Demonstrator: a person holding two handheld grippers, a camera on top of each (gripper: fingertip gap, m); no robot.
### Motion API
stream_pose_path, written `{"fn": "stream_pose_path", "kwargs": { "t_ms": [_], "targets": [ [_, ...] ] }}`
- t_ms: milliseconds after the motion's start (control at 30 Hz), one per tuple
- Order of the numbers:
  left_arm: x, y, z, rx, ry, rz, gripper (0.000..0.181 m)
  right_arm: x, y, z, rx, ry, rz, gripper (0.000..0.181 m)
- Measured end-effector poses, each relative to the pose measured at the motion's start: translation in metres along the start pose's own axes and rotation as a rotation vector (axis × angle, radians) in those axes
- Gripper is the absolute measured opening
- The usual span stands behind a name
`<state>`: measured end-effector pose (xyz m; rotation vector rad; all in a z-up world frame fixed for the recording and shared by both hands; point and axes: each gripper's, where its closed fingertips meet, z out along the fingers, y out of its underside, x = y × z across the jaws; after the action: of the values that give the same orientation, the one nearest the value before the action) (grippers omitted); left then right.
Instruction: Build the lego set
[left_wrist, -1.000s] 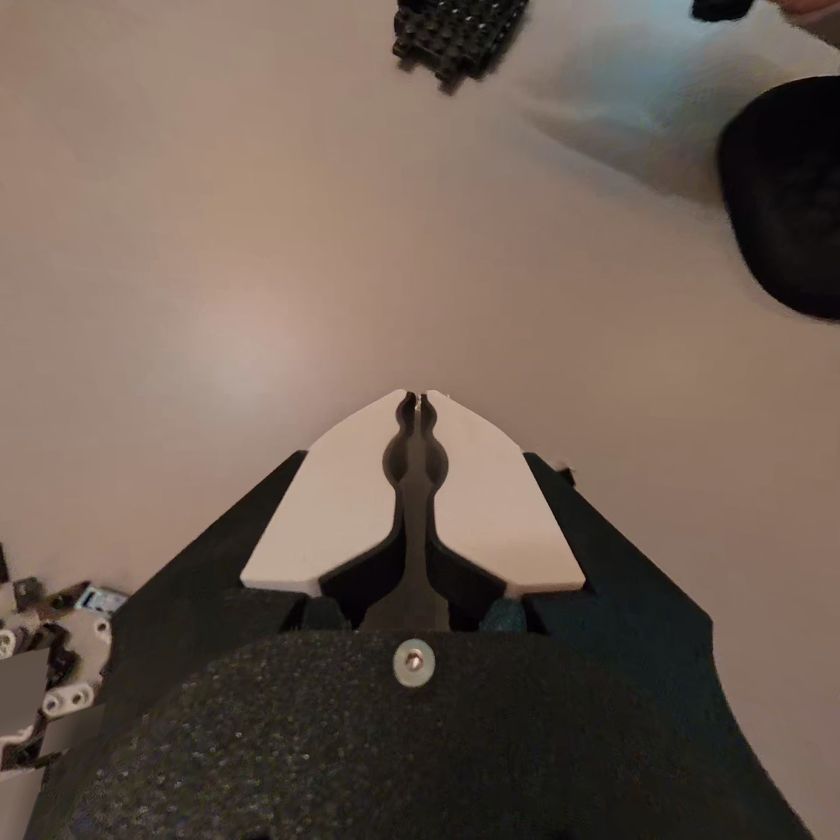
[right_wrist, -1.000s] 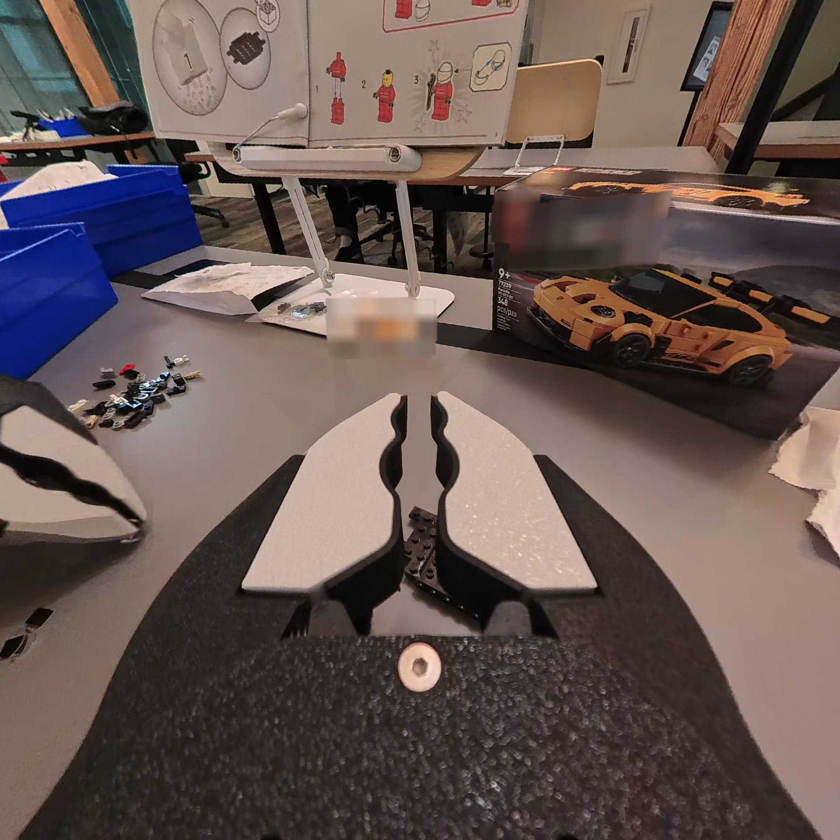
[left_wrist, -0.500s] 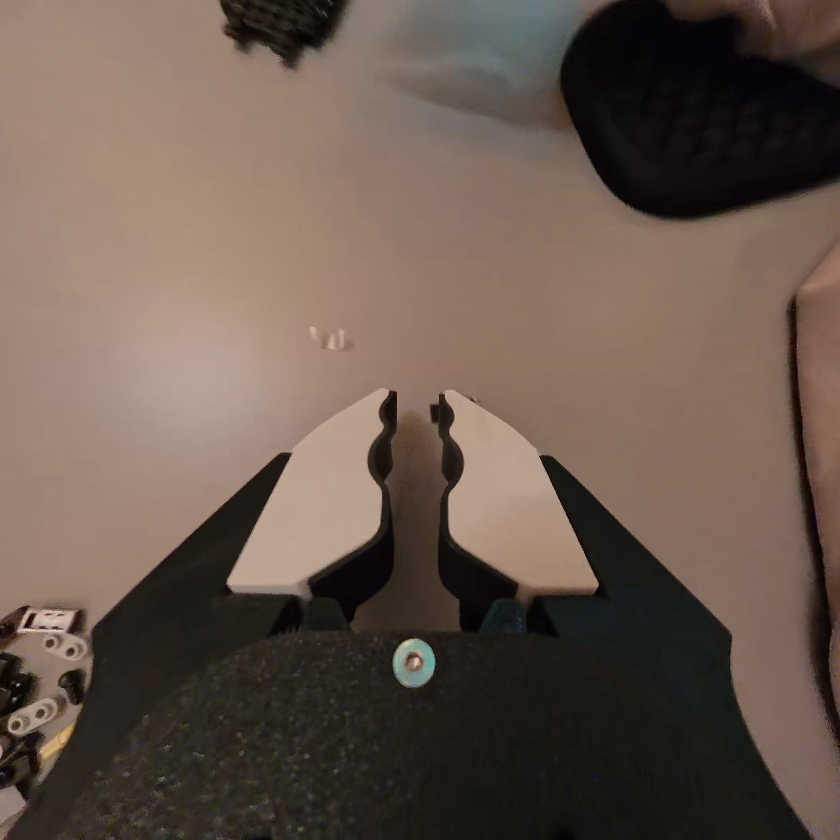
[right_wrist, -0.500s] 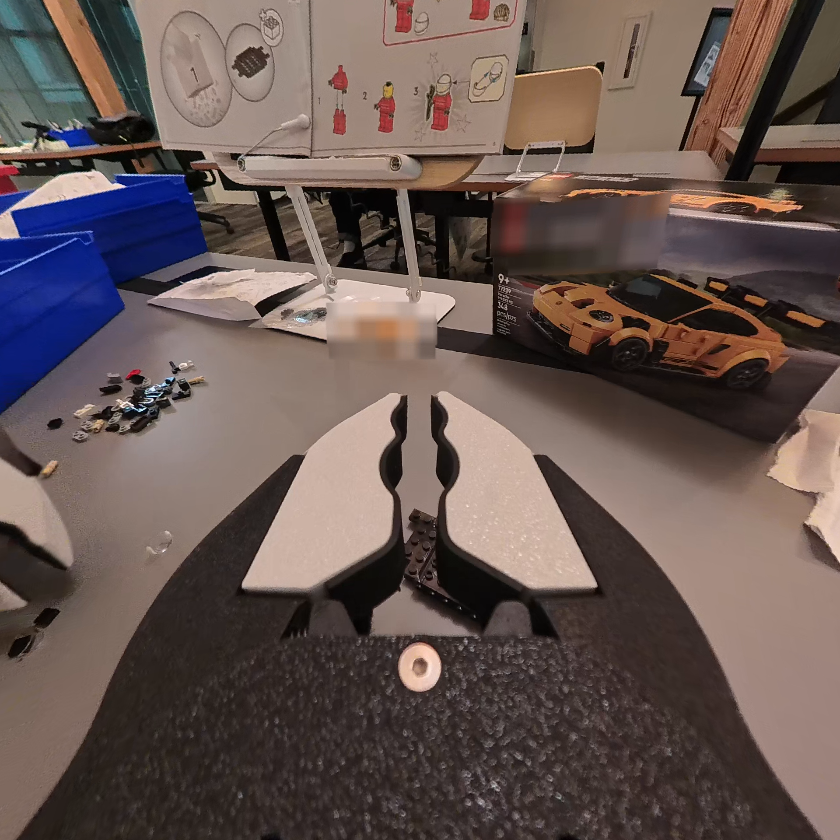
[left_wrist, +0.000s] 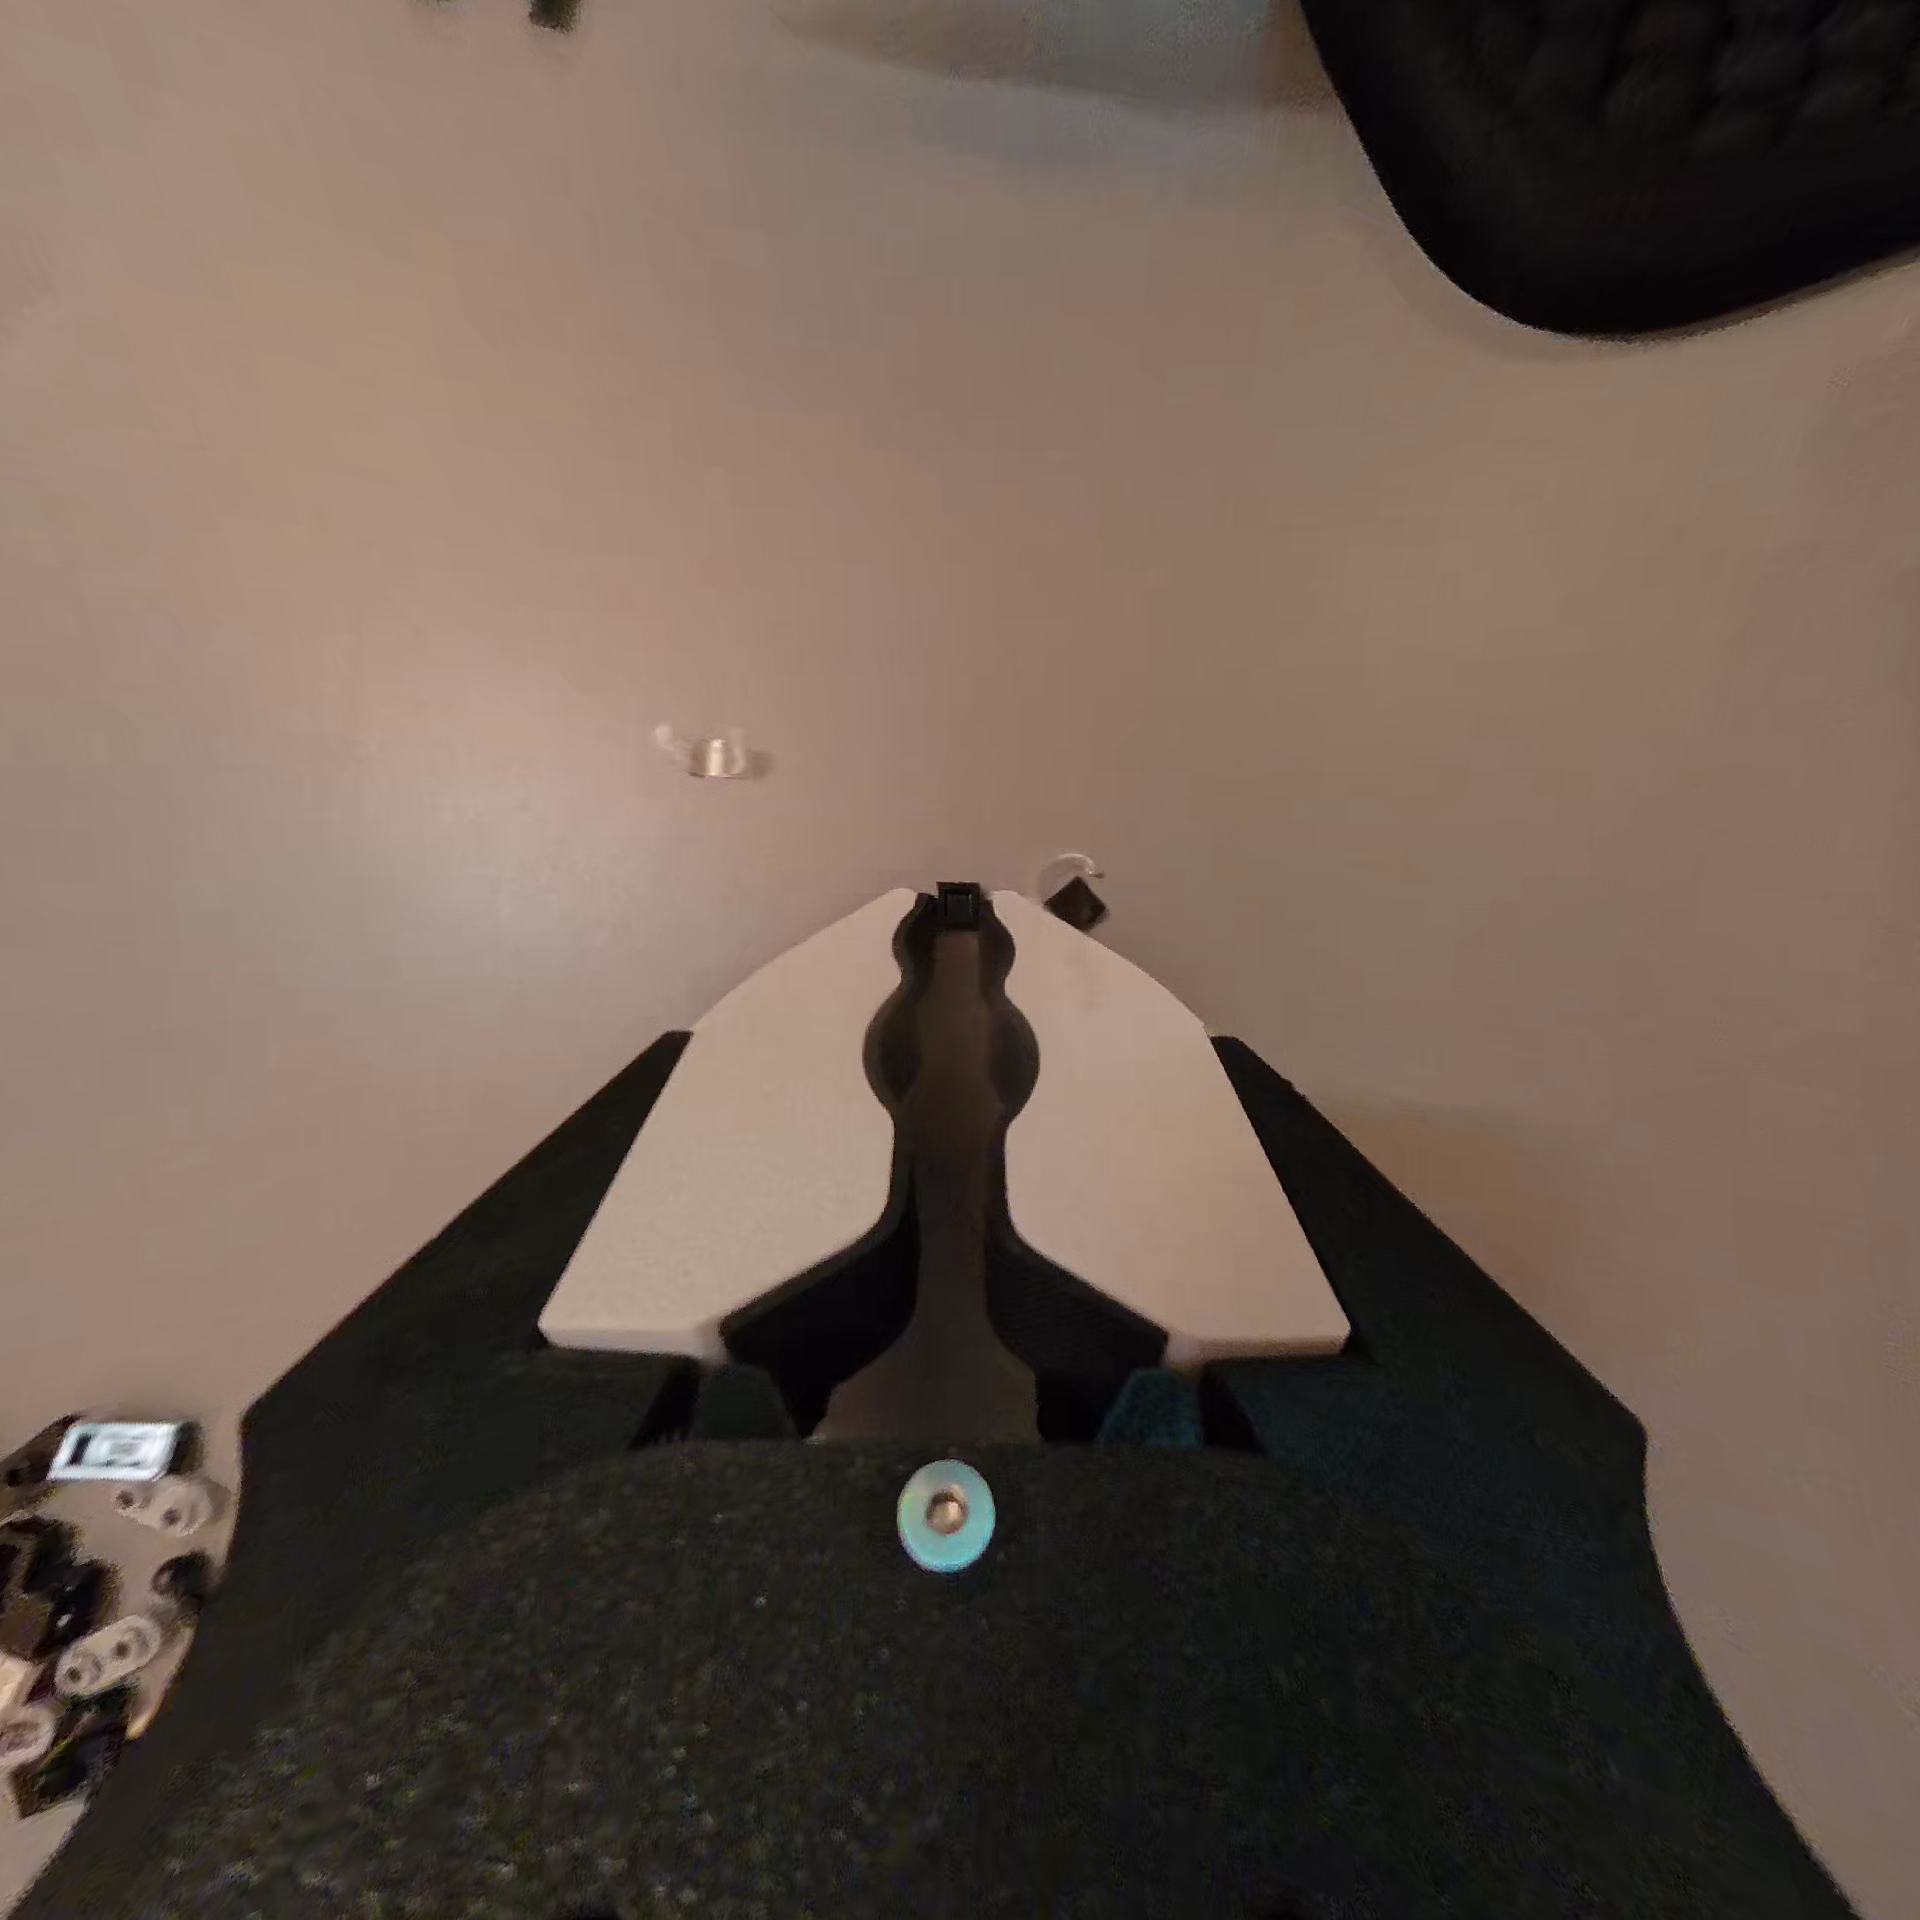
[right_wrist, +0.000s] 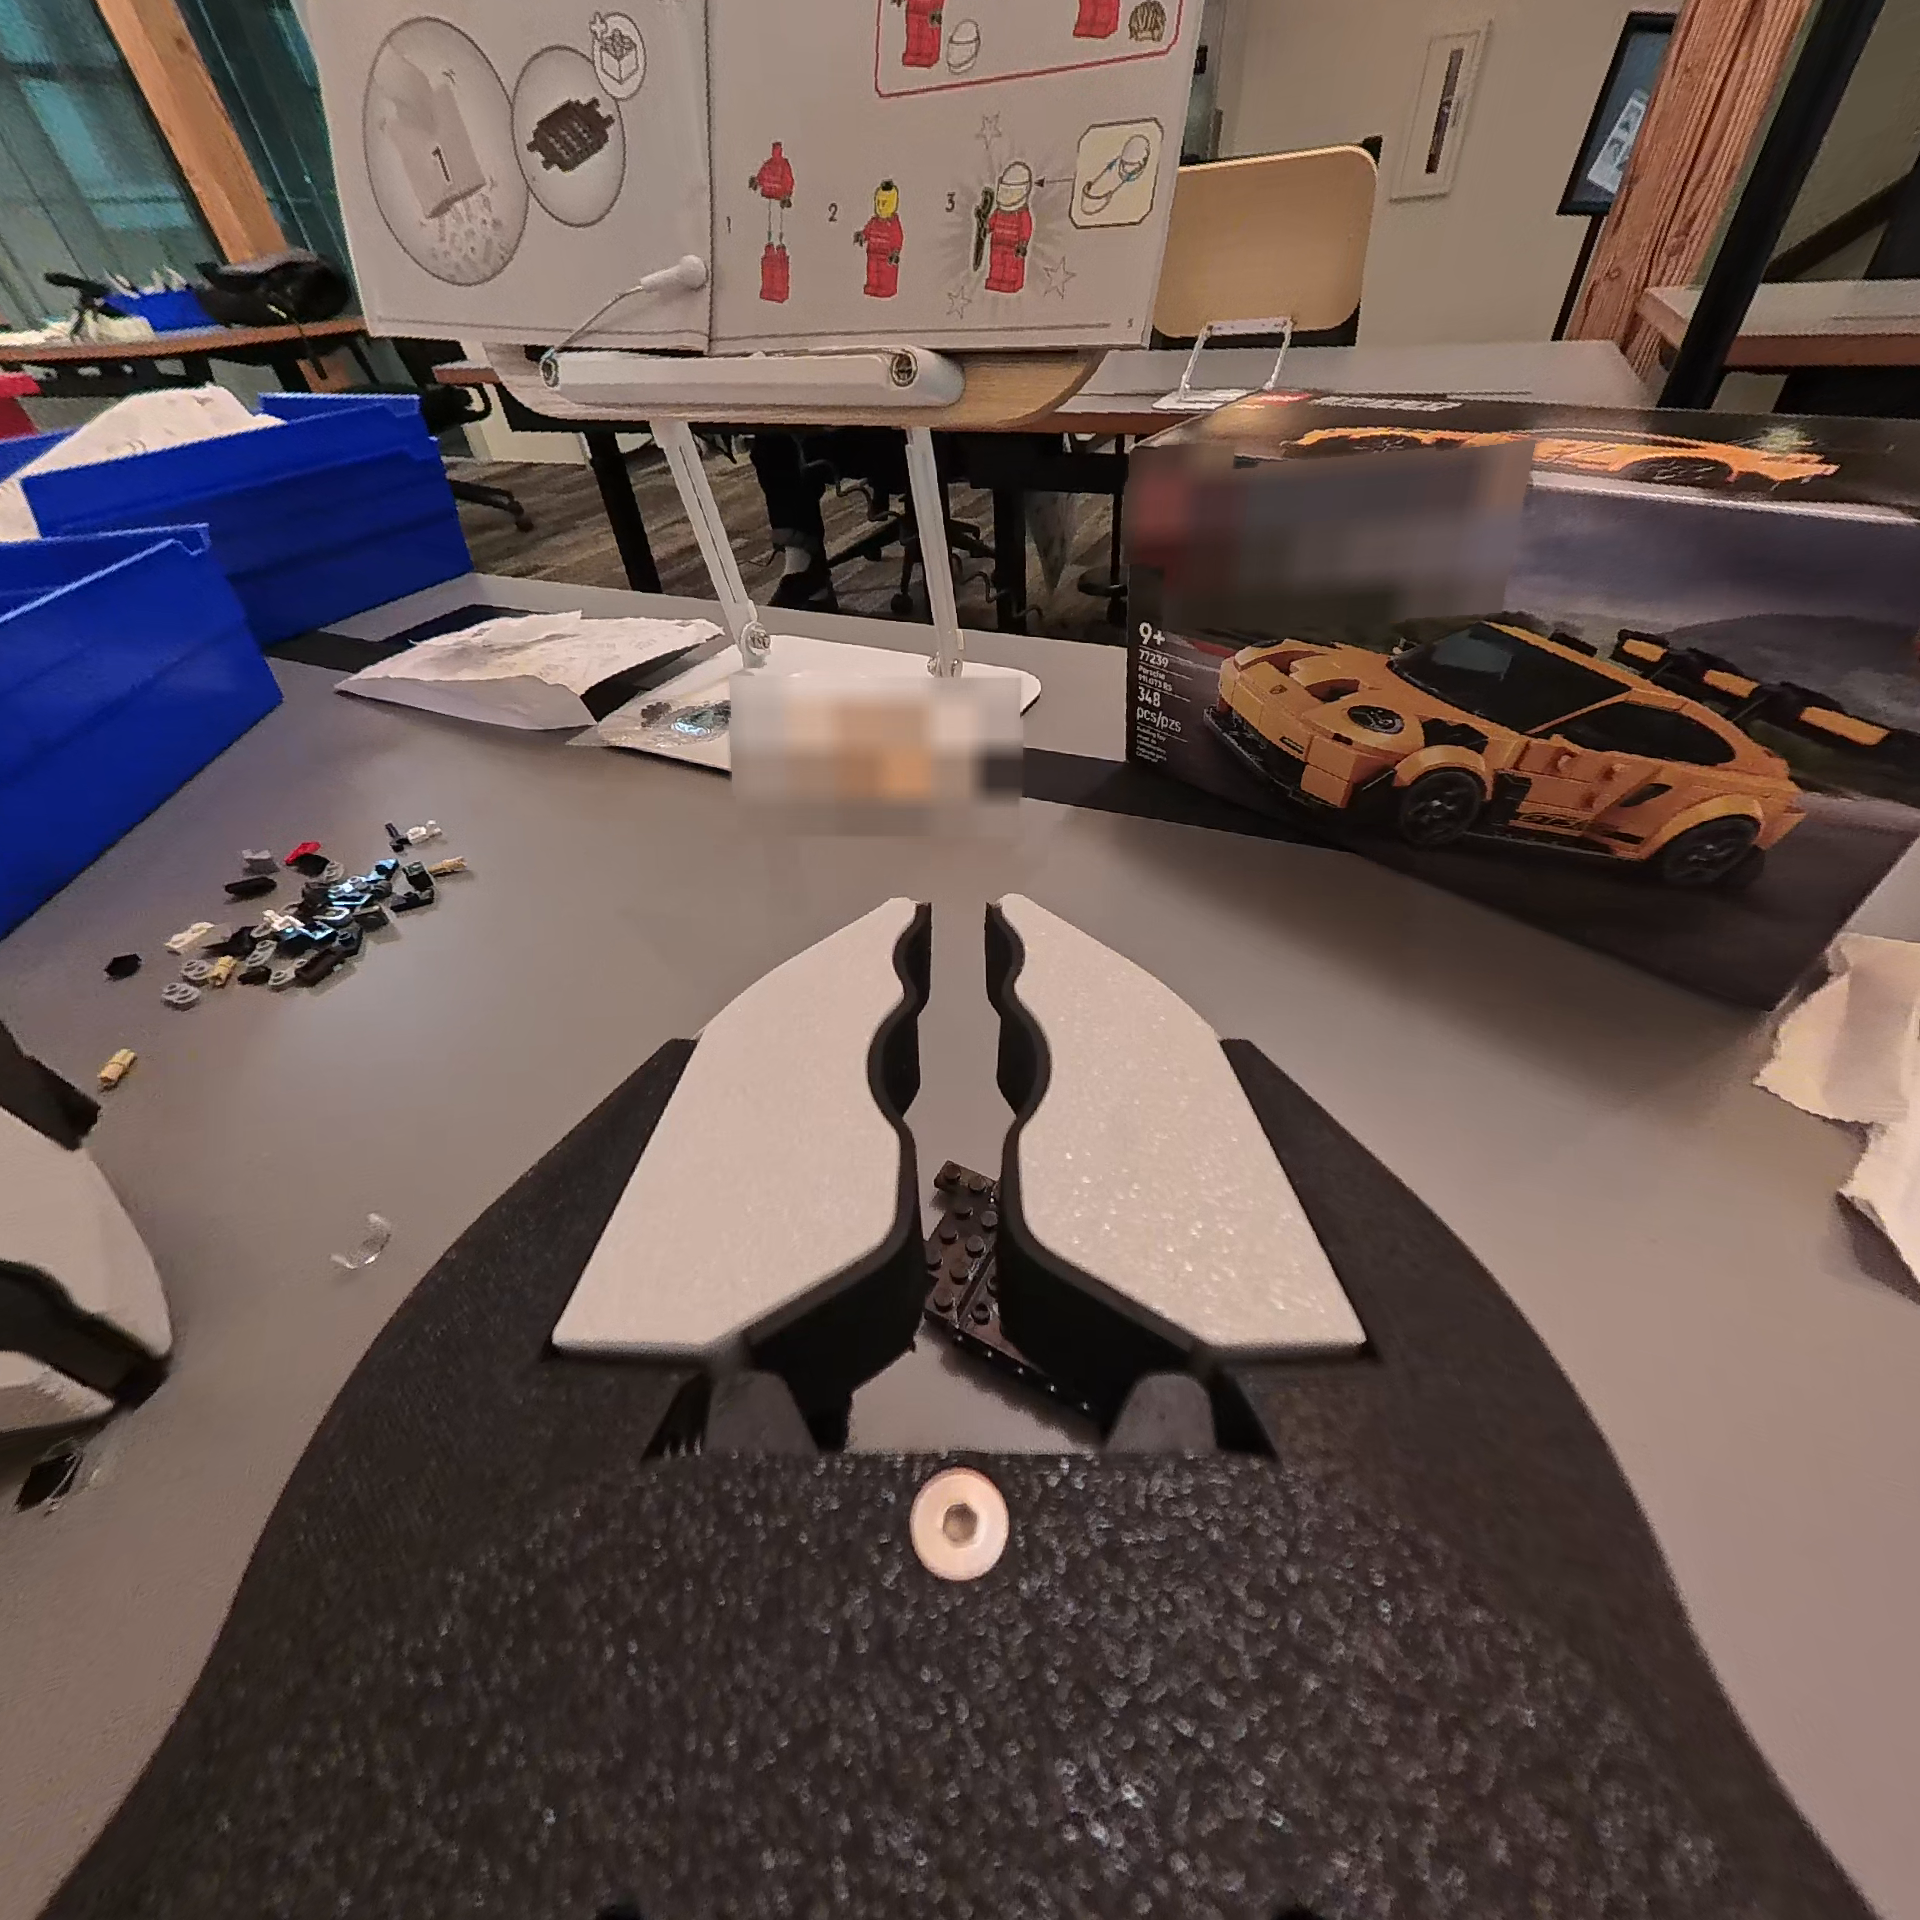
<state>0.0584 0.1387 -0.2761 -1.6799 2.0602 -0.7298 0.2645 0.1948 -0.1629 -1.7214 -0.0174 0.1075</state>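
The left claw (left_wrist: 957, 902) is pinched nearly closed on a tiny black piece (left_wrist: 957, 900) at its very tips, just above the tabletop (left_wrist: 416, 520). The right claw (right_wrist: 954, 914) stands narrow, gripping a black studded plate (right_wrist: 971, 1262) deep between its fingers. The step in hand looks like bringing the small piece over to the plate. To do it well, lift straight up so the piece does not twist out of so shallow a hold, and line it square over the studs before pressing. Another small black piece (left_wrist: 1077, 902) and a clear bit (left_wrist: 717, 750) lie close by, so avoid sweeping them. The loose pile (right_wrist: 301, 914) sits to the left and the box (right_wrist: 1507, 665) far right; between them the tabletop is open.
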Motion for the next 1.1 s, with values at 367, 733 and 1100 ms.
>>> {"fn": "stream_pose_path", "kwargs": {
  "t_ms": [367,733,1100],
  "targets": [
    [-0.128,0.083,-0.088,-0.075,-0.396,-0.344,0.007,-0.006,0.003,0.002,-0.012,-0.016,-0.01,0.009],
    [-0.104,0.065,-0.088,0.01,-0.416,-0.331,0.03,-0.005,0.006,0.004,-0.024,-0.012,-0.009,0.01],
    [-0.111,0.082,-0.082,-0.057,-0.469,-0.296,0.009,-0.005,0.005,0.003,-0.018,-0.012,-0.006,0.01]
  ]
}}
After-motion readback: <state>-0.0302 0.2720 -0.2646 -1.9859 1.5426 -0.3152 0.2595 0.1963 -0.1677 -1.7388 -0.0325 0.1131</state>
